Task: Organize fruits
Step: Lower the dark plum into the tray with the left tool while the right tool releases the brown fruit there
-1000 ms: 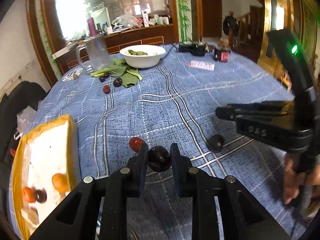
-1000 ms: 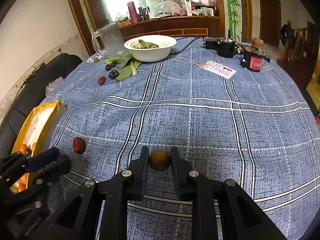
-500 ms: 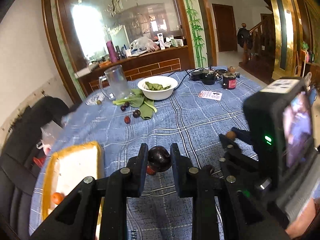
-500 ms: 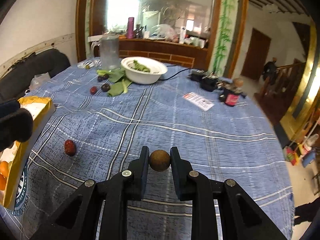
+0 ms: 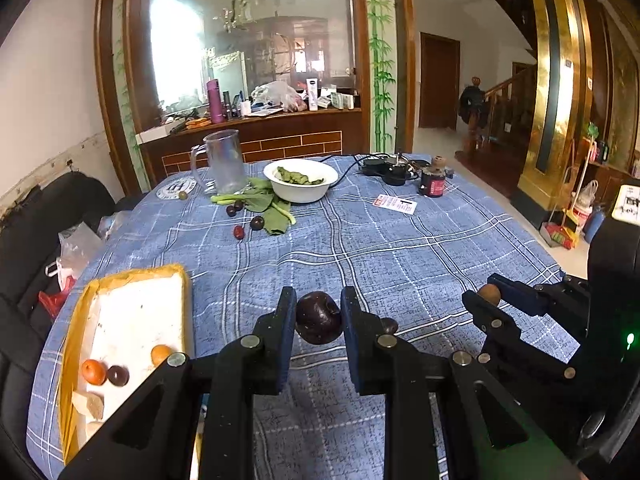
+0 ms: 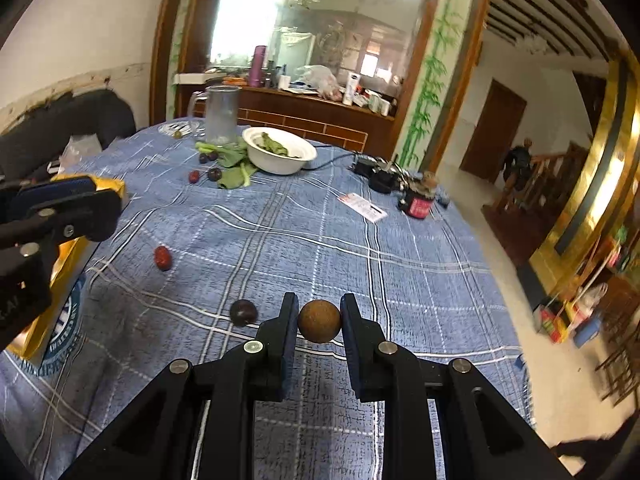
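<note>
My left gripper (image 5: 319, 307) is shut on a dark plum (image 5: 319, 318), held above the blue checked tablecloth (image 5: 400, 256). My right gripper (image 6: 319, 311) is shut on a round brown fruit (image 6: 319, 321), also off the cloth. In the left wrist view the right gripper (image 5: 489, 295) hangs at the right with that brown fruit (image 5: 489, 293) in its tips. To the left lies a yellow-rimmed white tray (image 5: 136, 308) holding two orange fruits (image 5: 93, 372) and a dark one (image 5: 118, 375). On the cloth lie a loose dark plum (image 6: 243, 312) and a red date (image 6: 162, 258).
At the far end stand a white bowl (image 5: 300, 186) of greens, a clear pitcher (image 5: 224, 168), leaves with more plums (image 5: 257, 223) and a red date (image 5: 238, 232). A card (image 5: 395, 204), a jar (image 5: 432, 182) and cables lie far right. A black chair (image 5: 36, 240) stands left.
Both grippers have lifted away from the cloth, each still holding its fruit. The right wrist has rolled, tilting its view, and more of the room shows in both views.
</note>
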`<state>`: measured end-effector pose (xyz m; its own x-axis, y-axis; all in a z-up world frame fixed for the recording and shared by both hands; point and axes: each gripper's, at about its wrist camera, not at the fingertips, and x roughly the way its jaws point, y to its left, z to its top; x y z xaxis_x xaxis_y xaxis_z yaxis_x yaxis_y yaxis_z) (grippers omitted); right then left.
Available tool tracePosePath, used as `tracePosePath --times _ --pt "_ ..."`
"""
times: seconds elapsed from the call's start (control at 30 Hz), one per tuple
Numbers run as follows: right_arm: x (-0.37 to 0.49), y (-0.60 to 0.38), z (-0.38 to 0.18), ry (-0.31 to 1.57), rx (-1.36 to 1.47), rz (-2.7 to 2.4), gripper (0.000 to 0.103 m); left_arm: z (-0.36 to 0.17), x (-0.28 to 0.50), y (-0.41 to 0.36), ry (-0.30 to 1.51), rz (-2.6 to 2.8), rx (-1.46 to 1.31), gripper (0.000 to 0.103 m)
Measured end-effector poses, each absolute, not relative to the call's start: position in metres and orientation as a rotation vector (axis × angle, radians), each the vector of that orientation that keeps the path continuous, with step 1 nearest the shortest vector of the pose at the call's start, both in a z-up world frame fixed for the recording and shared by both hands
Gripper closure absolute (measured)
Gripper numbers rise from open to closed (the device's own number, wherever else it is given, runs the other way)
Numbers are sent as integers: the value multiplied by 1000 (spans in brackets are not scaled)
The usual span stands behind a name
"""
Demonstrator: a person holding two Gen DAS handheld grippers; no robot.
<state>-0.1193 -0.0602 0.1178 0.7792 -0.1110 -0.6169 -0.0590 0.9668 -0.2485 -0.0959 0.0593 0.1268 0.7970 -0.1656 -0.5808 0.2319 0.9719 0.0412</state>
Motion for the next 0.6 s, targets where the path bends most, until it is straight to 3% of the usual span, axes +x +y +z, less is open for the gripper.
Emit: tracePosePath --times 0.6 --pt "-131 52 103 724 -226 343 80 110 -128 234 649 83 -117 81"
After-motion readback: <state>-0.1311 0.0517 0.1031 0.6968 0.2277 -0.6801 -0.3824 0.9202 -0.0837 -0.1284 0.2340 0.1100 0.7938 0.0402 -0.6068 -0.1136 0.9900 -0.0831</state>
